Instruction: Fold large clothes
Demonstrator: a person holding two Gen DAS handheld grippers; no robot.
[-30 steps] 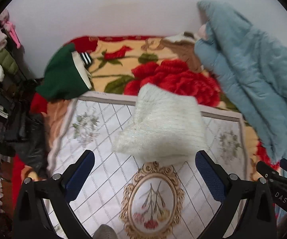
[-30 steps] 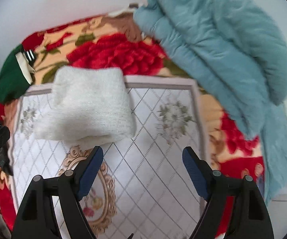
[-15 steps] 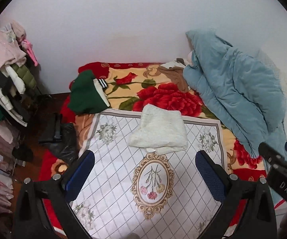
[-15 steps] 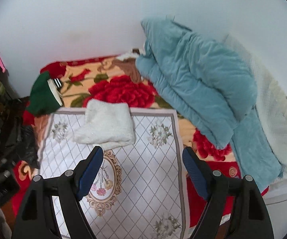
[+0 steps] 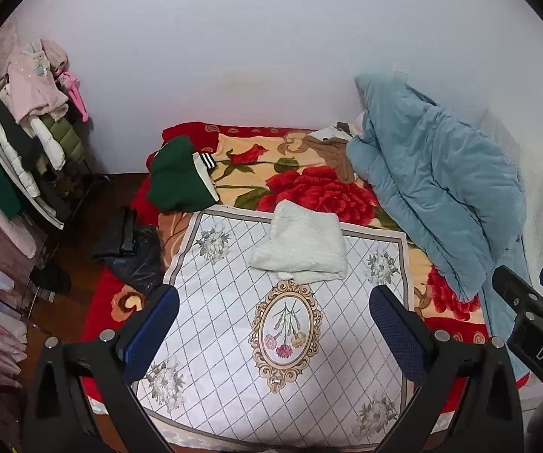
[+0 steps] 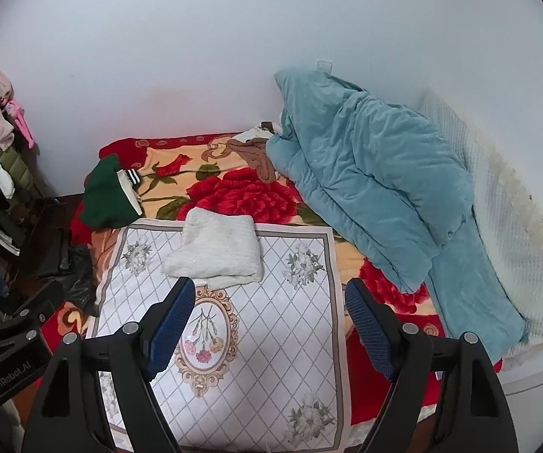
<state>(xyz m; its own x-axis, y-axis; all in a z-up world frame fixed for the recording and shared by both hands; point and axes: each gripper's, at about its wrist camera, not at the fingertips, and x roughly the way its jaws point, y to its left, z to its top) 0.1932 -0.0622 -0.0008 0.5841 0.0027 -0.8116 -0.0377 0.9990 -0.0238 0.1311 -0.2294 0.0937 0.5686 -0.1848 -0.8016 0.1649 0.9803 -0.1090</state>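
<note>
A folded white fluffy garment lies at the far edge of a white diamond-patterned cloth on the bed; it also shows in the right wrist view. A folded dark green garment with a striped cuff lies at the bed's far left corner. My left gripper is open and empty, held high above the patterned cloth's near half. My right gripper is open and empty, also high above the cloth. Neither touches any garment.
A teal quilt is heaped along the bed's right side against the wall. A red floral blanket covers the bed. A clothes rack with hanging coats stands at the left. Dark bags lie on the floor.
Both grippers have pulled back and up from the folded white garment, so the whole bed and the room now show. The garment has stayed in place, and both grippers remain open.
</note>
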